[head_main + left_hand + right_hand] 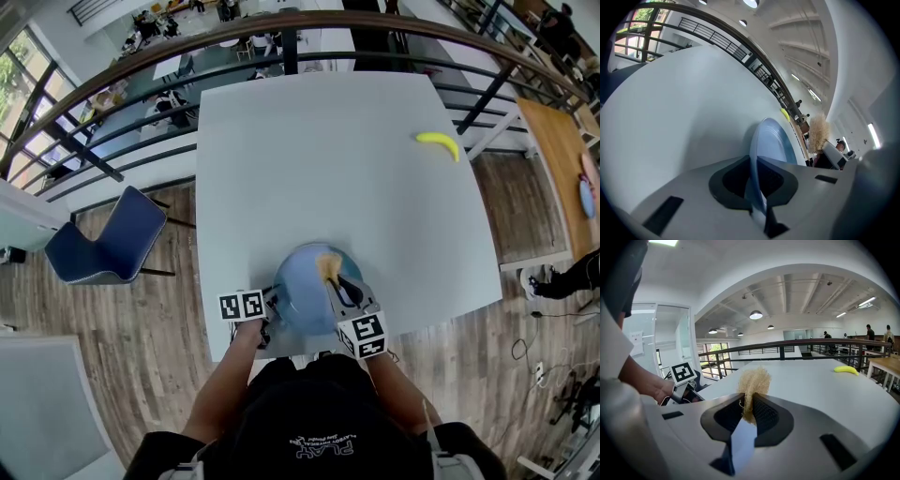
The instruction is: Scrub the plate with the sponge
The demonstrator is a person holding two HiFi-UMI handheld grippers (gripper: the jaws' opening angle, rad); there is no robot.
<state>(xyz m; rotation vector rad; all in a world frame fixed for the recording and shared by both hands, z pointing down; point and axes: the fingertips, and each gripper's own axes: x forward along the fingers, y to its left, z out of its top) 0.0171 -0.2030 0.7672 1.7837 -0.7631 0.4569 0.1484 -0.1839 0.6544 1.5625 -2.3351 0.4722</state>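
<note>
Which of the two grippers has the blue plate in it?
The left gripper: it is shut on the rim of the blue plate. The right gripper grips the tan sponge instead.

head view steeply downward; all views share table (pixel 356 169).

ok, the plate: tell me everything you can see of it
The plate is round, pale blue, smooth and slightly glossy. It sits by the near edge of the white table; flat or tilted, I can't tell. The left gripper is shut on its rim, one jaw on each face. The tan fibrous sponge, pinched in the right gripper, is over its upper face; contact can't be confirmed.
</note>
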